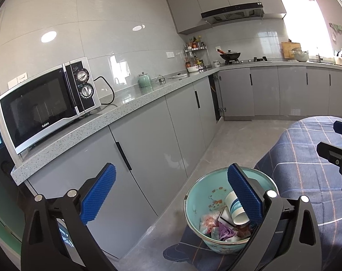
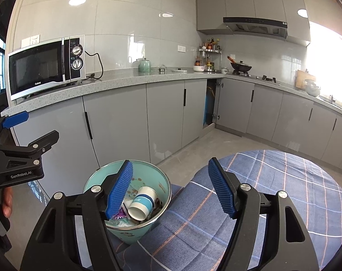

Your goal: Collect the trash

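Observation:
A teal trash bin [image 1: 205,187] [image 2: 158,179] stands on the floor against a table draped in a blue plaid cloth [image 1: 306,169] [image 2: 283,180]. Inside it lie a white paper cup with a blue band [image 1: 235,207] [image 2: 142,201] and crumpled wrappers [image 1: 225,231]. My left gripper [image 1: 171,168] [image 2: 42,123] hovers above and left of the bin, its jaws spread wide and empty. My right gripper [image 2: 170,162] [image 1: 329,135] is open over the bin's right rim and the cloth edge, holding nothing. One blue pad [image 2: 120,189] overlaps the bin's mouth in the right wrist view.
Grey cabinets run along the wall under a speckled counter [image 1: 125,110] with a microwave [image 1: 46,108] [image 2: 44,65]. A corner cabinet door [image 2: 210,103] stands ajar. A wok [image 2: 240,67] sits on the stove. A person's hand [image 2: 6,203] grips the left tool. Bare floor [image 1: 227,140] lies beyond the bin.

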A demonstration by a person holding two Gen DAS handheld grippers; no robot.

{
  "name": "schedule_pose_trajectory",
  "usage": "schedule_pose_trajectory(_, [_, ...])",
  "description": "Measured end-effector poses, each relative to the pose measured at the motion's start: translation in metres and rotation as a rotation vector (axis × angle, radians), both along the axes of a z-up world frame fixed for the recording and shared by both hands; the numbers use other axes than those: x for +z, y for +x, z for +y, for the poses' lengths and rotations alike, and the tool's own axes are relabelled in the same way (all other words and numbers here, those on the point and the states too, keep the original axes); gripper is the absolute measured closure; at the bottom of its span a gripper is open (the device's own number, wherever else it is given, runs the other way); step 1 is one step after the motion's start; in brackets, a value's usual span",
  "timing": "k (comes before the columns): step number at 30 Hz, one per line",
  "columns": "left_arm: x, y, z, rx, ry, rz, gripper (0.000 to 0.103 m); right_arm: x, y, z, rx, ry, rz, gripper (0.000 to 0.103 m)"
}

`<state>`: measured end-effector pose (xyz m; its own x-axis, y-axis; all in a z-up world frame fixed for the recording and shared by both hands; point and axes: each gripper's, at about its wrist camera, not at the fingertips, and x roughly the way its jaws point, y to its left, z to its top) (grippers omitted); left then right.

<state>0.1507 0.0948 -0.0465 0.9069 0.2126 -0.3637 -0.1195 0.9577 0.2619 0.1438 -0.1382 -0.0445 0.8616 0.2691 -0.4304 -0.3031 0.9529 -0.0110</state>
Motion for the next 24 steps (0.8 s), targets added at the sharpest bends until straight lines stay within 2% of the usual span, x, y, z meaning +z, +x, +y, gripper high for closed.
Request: schedule_pose_trajectory(24, [0.0041,-0.0002,0.0017,0.003,-0.005,-0.005,0.005,0.0,-0.0015,0.0005,-0.003,0.008,-0.007,0.034])
